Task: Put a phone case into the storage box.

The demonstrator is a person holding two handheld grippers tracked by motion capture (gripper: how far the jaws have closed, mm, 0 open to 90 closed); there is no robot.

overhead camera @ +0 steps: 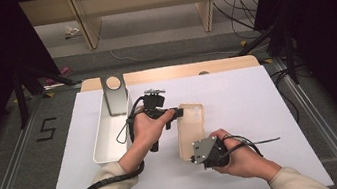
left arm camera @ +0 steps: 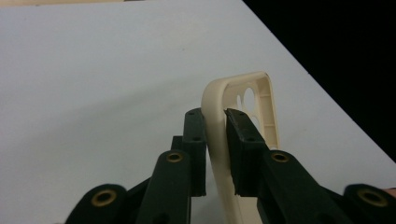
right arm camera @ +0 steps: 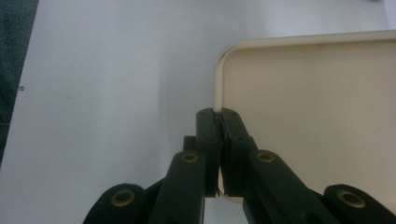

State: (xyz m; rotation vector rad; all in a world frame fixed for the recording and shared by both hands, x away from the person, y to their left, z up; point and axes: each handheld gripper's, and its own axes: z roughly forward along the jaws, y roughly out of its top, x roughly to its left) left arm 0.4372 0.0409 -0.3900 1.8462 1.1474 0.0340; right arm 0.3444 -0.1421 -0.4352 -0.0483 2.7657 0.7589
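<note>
Cream phone case [overhead camera: 191,130] lies lengthwise away from person; left gripper [overhead camera: 177,114] clamps its far-left rim, right gripper [overhead camera: 195,157] pinches near edge.

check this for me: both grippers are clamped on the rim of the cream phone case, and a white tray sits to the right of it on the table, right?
Not quite. The white tray sits to the left of the cream phone case, as the high view shows. The rest holds: the left gripper and right gripper each pinch the case's rim.
</note>
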